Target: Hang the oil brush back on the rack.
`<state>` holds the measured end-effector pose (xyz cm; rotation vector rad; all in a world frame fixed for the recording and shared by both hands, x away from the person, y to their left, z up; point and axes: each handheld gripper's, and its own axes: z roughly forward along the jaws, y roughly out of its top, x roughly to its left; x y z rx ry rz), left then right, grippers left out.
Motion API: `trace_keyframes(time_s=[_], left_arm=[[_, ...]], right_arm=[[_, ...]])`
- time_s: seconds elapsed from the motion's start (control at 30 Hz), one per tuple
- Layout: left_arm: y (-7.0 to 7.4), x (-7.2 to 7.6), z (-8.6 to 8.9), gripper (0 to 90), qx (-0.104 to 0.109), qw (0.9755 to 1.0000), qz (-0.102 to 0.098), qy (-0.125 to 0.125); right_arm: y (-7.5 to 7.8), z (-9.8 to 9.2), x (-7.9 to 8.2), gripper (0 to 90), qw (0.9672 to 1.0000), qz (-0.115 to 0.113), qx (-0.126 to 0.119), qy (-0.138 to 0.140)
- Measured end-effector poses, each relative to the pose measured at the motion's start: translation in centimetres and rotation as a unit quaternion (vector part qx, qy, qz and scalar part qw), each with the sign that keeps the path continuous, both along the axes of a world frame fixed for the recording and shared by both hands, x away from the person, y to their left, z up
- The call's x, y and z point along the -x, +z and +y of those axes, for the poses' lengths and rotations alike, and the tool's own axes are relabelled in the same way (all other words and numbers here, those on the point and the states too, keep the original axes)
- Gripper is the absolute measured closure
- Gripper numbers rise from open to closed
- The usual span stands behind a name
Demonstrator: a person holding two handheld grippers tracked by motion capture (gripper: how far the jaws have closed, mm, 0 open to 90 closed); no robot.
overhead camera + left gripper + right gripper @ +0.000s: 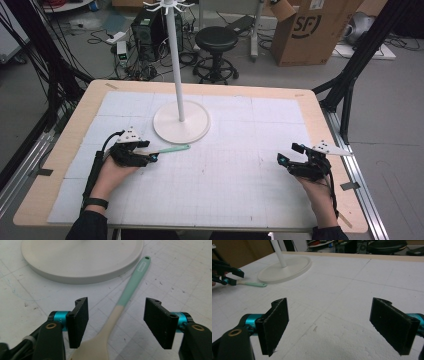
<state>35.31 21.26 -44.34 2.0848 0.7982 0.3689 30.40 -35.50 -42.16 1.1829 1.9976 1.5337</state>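
Note:
A spatula (170, 148) with a mint-green handle and a cream blade lies flat on the white mat, just in front of the white stand's round base (192, 131). My left gripper (152, 156) is low over the spatula's blade end. In the left gripper view its jaws straddle the spatula (127, 290) where cream meets green, with a gap on each side, so my left gripper (116, 322) is open. My right gripper (282, 161) rests near the table's right edge. Its jaws (329, 325) stand wide open over bare mat.
The stand's pole (175, 60) rises from the base at the mat's middle back. The wooden table edge (65, 145) frames the mat. Behind the table stand a black stool (216, 40), a cardboard box (315, 30) and a computer tower with cables.

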Motion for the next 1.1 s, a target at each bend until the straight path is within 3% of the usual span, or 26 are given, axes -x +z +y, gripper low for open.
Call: trace_keyframes(time_s=[0.23,0.37,0.57,0.83,1.1], left_arm=[[-0.56,-0.17,-0.45,54.6,-0.026,0.9997,-0.003,-0.003],[-0.65,-0.26,-0.42,66.6,-0.018,0.9997,-0.003,-0.014],[-0.71,-0.17,-0.44,77.2,-0.011,0.9995,0.000,-0.028],[-0.73,-0.16,-0.45,77.6,-0.016,0.9992,-0.006,-0.037],[-0.75,-0.33,-0.28,78.8,-0.007,0.9992,0.002,-0.038]], right_arm=[[-0.01,0.03,0.00,14.8,1.0000,0.003,-0.001,0.000],[-0.03,0.00,-0.03,14.8,1.0000,0.003,-0.001,0.001],[-0.05,0.06,-0.03,14.8,1.0000,0.003,0.001,0.003],[-0.06,0.08,-0.04,14.8,1.0000,0.005,0.000,0.004],[-0.11,0.21,-0.11,14.9,1.0000,0.005,0.002,0.006]])
